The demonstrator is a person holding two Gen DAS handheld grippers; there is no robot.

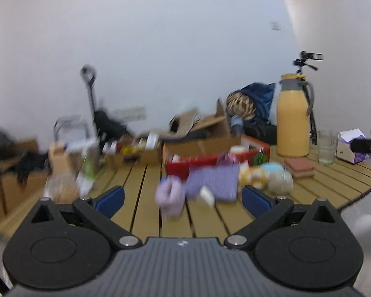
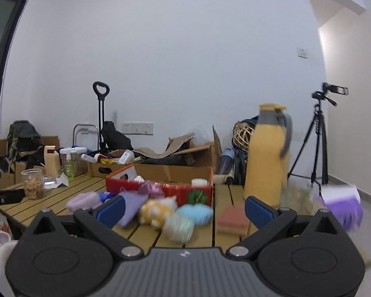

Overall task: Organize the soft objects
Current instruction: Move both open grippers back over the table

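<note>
Soft items lie on the slatted wooden table [image 1: 141,198] in front of a red box [image 1: 185,167]: a lilac rolled cloth [image 1: 169,196], a purple cloth [image 1: 214,182], a yellow-white plush [image 1: 253,177], a pale green ball [image 1: 280,183] and a light blue soft ball [image 1: 272,167]. The right wrist view shows the same group: lilac cloth [image 2: 82,201], purple cloth [image 2: 132,204], plush [image 2: 155,211], green ball [image 2: 179,226], blue ball [image 2: 195,211], red box [image 2: 158,188]. My left gripper [image 1: 183,199] and right gripper [image 2: 184,209] are both open, empty, short of the items.
A yellow thermos [image 1: 293,116], a glass [image 1: 326,147], a tissue box [image 1: 351,146] and a brown sponge [image 1: 300,167] stand to the right. A jar [image 2: 33,184] and bottles [image 2: 71,160] stand left. Cardboard boxes [image 2: 175,165] and a tripod [image 2: 319,138] lie behind.
</note>
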